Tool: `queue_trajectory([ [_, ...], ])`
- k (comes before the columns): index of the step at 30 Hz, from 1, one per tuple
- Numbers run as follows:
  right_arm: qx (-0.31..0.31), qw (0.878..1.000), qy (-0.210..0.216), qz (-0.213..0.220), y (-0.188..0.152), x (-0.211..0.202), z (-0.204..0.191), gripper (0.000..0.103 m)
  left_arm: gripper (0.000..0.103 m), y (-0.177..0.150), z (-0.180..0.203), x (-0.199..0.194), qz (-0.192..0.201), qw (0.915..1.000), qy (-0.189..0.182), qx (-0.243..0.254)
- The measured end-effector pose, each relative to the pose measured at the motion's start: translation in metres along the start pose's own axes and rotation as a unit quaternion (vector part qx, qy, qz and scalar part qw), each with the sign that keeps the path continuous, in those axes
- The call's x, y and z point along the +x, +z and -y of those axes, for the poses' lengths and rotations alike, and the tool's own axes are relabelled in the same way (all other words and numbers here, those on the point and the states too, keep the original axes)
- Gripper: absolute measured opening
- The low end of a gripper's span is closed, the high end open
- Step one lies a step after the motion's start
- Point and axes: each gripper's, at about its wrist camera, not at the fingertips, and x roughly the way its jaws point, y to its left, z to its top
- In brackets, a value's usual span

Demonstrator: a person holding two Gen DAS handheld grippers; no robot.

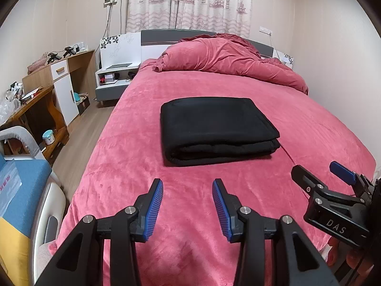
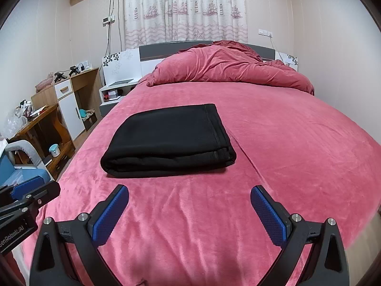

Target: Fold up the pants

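Black pants [image 1: 216, 131] lie folded into a thick flat rectangle on the pink bed cover [image 1: 133, 166], with the rolled fold facing me. In the right wrist view the same pants [image 2: 166, 140] sit left of centre. My left gripper [image 1: 188, 186] hovers over the cover short of the pants, open, nothing between its blue pads. My right gripper [image 2: 190, 191] is also open and empty, a little nearer than the pants. Each gripper shows at the edge of the other's view: the right gripper [image 1: 316, 169], the left gripper [image 2: 35, 186].
A bunched pink duvet [image 1: 228, 59] lies at the head of the bed against the grey headboard [image 1: 176, 35]. Left of the bed stand a white nightstand [image 1: 114, 76], wooden desks with clutter [image 1: 47, 90] and a blue-cushioned chair [image 1: 23, 190]. Curtains [image 1: 188, 2] hang behind.
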Motion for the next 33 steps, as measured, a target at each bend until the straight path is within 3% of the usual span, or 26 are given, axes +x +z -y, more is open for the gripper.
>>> queue_trajectory([
  [29, 0.002, 1.000, 0.000, -0.007, -0.0044, 0.0065, -0.0058, 0.103, 0.044, -0.0017, -0.0059, 0.0070, -0.020, 0.9997, -0.004, -0.017],
  [33, 0.004, 1.000, 0.000, -0.010, -0.0064, 0.0088, -0.0058, 0.103, 0.044, -0.0032, -0.0054, 0.0072, -0.014, 0.9998, 0.009, -0.010],
])
